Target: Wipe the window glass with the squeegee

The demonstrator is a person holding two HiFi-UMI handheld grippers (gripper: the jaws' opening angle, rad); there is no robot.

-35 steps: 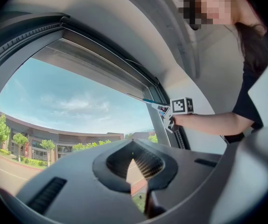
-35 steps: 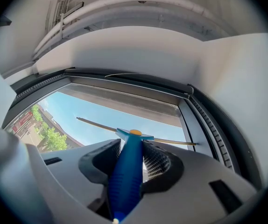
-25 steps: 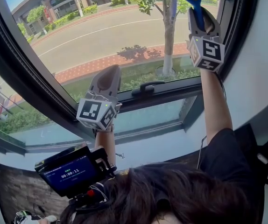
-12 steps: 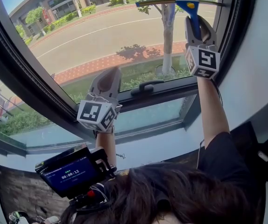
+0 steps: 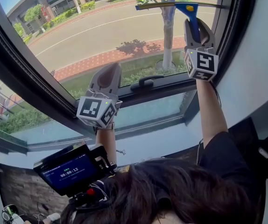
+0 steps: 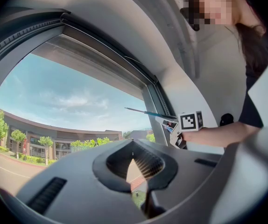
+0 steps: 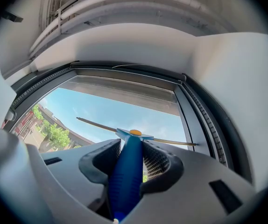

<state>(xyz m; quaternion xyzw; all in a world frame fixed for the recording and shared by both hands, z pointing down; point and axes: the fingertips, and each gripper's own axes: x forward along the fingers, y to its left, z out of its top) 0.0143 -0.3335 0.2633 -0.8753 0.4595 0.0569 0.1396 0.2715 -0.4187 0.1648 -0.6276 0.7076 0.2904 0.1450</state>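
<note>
1. Squeegee point(image 5: 186, 6) is up at 1 o'clock in the head view, at the top right corner of the glass point(image 5: 101, 31). Whether its edge actually touches the pane cannot be told.
2. Its blade point(image 5: 162, 5) runs from 9 to 3 o'clock, with the right end close to the frame point(image 5: 229, 27). The blue handle point(image 7: 125, 181) drops from the blade's head toward 6 o'clock.
3. In its own view the right gripper point(image 5: 195, 26) has both jaws clamped on that handle, which fills the gap between them. The blade crosses just beyond the tips at 12 o'clock.
4. The left gripper point(image 5: 109, 76) has its jaws pressed together with nothing between them. It hangs at 7 o'clock from the squeegee, well apart from it, just above the latch point(image 5: 145, 84).
5. The right gripper is the one doing the work, and the left looks idle.
6. The coming stroke probably turns on the blade's level axis. A pull toward 6 o'clock, square to that axis, would sweep the right strip of glass. The wide pane at 9 o'clock would be left for further passes.
</note>
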